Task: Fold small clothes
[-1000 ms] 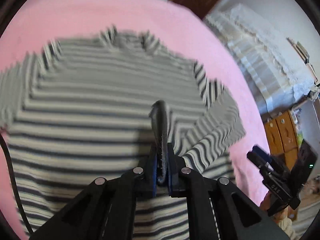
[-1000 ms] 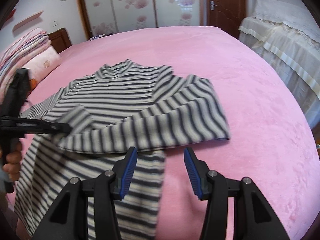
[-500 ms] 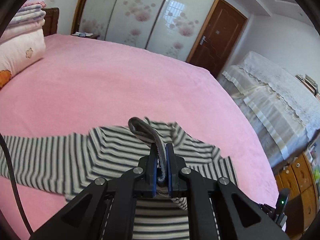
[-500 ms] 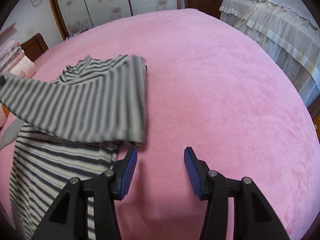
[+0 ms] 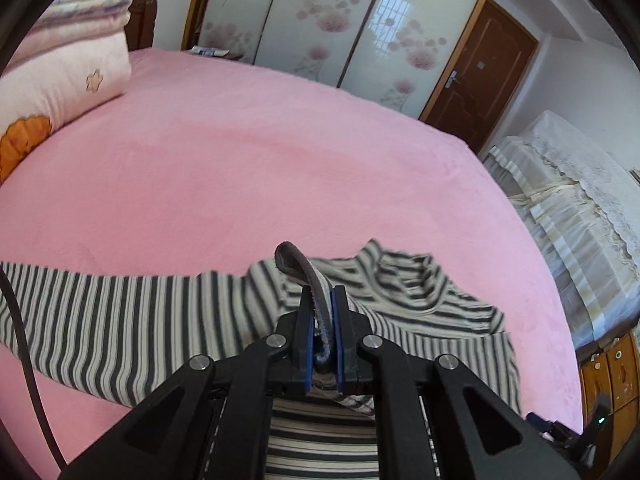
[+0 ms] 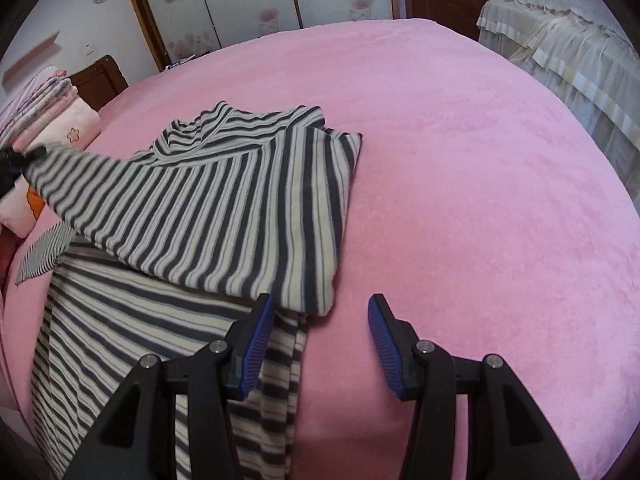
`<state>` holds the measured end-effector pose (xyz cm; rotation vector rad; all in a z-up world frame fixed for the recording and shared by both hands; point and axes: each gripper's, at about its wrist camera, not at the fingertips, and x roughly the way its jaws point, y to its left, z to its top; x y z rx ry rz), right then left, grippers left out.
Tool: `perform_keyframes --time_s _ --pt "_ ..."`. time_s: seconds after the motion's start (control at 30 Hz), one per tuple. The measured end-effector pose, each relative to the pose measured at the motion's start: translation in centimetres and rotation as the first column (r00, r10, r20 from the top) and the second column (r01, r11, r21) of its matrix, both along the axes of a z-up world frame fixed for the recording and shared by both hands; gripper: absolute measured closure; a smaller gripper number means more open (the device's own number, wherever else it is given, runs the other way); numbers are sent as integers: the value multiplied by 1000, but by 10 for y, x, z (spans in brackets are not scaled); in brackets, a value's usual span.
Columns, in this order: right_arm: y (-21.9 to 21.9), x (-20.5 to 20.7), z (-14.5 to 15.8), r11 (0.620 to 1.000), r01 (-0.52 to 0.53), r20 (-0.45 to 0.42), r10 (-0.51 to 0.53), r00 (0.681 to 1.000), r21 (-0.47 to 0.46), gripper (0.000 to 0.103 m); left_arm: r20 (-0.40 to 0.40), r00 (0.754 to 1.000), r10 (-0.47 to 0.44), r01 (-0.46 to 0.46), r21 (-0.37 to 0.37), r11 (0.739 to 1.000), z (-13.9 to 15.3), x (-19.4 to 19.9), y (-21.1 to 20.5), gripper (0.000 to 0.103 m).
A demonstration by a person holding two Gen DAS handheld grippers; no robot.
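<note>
1. The bed [image 6: 480, 160] carries the striped shirt [image 6: 132, 344], which lies on its left part with the collar toward the far wardrobe and the hem toward the near edge, so its long axis runs away from the onlooker.
2. One sleeve [image 6: 208, 208] is drawn across the body, running from the shirt's right edge toward the left, crosswise to that axis.
3. The left gripper [image 5: 323, 344] is pressed together on the cuff [image 5: 308, 280], held clear of the bed at the shirt's left side, so it is the nearer hand to lay the sleeve down.
4. The right gripper [image 6: 318, 344] is spread and holds nothing; it hovers over the shirt's right edge, with the folded sleeve corner just beyond its left finger [image 6: 256, 344]. I judge it well placed to take that edge next.
</note>
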<state>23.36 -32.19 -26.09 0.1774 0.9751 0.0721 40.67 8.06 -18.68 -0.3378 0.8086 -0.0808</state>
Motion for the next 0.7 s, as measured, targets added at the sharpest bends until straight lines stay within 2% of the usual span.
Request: perform_keyframes --time_s 0.23,0.3,0.33,0.37,0.43,0.57,0.63,0.7 --pt "-6 26 -3 997 43 -64 -39 997 69 54 -55 998 39 -39 -2 999 -46 7 19 97" --pt "-6 33 -9 994 49 -98 -40 994 94 64 -71 997 44 -45 -4 999 -56 6 22 97" --pt "-6 34 -11 993 40 -107 -28 994 112 80 -79 996 45 -46 -5 999 -61 5 23 97" --pt "-5 36 -13 992 31 -118 -16 993 121 92 -85 995 45 -45 -4 999 -66 4 24 97" --pt "-1 33 -12 995 26 -98 -16 995 99 96 -95 995 40 -40 2 999 -73 1 25 97" --pt "-7 24 -3 994 55 -46 -51 998 91 98 -99 995 27 -27 1 1000 -81 -2 25 97" --pt "-13 24 -6 993 71 -60 -65 996 94 98 -114 993 23 -21 15 1000 -88 -2 23 97" --pt "-15 26 -18 993 70 -110 -60 992 95 98 -150 989 18 -13 35 999 -101 -1 21 97"
